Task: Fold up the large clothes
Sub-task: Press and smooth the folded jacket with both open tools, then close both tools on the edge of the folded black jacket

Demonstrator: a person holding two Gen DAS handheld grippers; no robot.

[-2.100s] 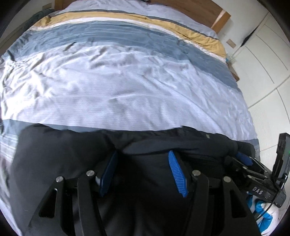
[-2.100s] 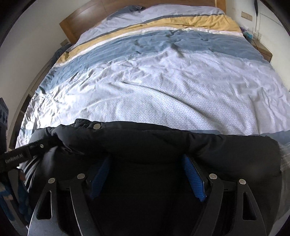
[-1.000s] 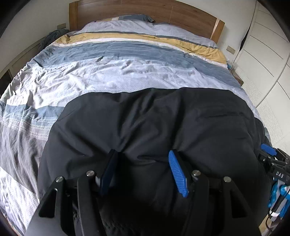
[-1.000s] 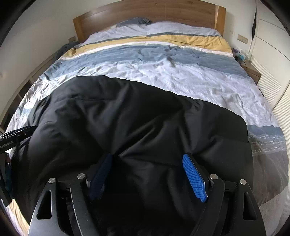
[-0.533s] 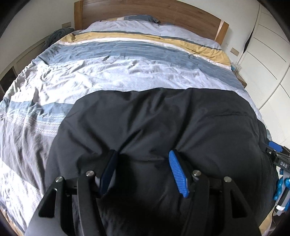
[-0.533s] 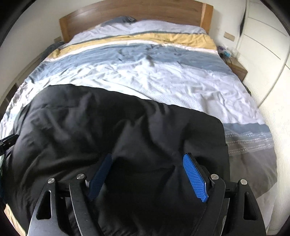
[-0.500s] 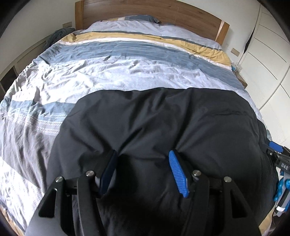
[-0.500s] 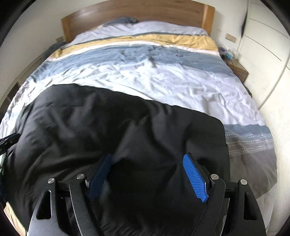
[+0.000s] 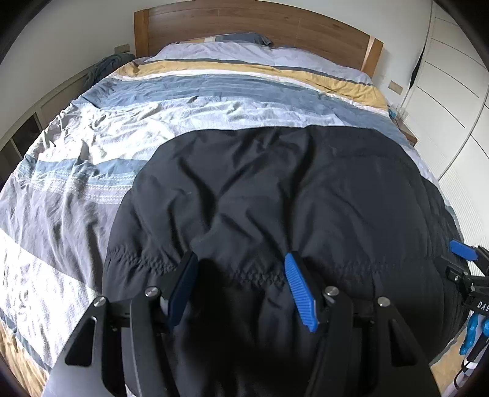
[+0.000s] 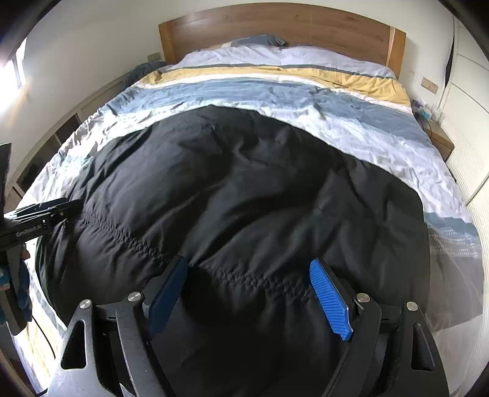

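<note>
A large black padded jacket (image 9: pixel 275 189) lies spread over the near half of the bed, its stitched hem toward me. My left gripper (image 9: pixel 240 259) is shut on a bunched stretch of that hem, the fabric bulging between its blue pads. Further right along the same hem, my right gripper (image 10: pixel 248 262) is shut on a wider bunch of the jacket (image 10: pixel 229 183). One blue pad (image 9: pixel 461 249) of the right gripper shows at the right edge of the left wrist view. A black finger (image 10: pixel 45 207) of the left gripper shows at the left edge of the right wrist view.
The bed has a striped duvet (image 9: pixel 214 100) in white, blue and yellow and a wooden headboard (image 9: pixel 244 27). White wardrobe doors (image 9: pixel 452 91) stand along the right, with a wooden nightstand (image 10: pixel 440 140) beside the bed. Low shelving (image 9: pixel 27 131) runs along the left wall.
Both grippers have drawn back from the headboard with the hem still in them. The jacket, bunched at the bed's near edge two seconds ago, now lies stretched out flat over the duvet.
</note>
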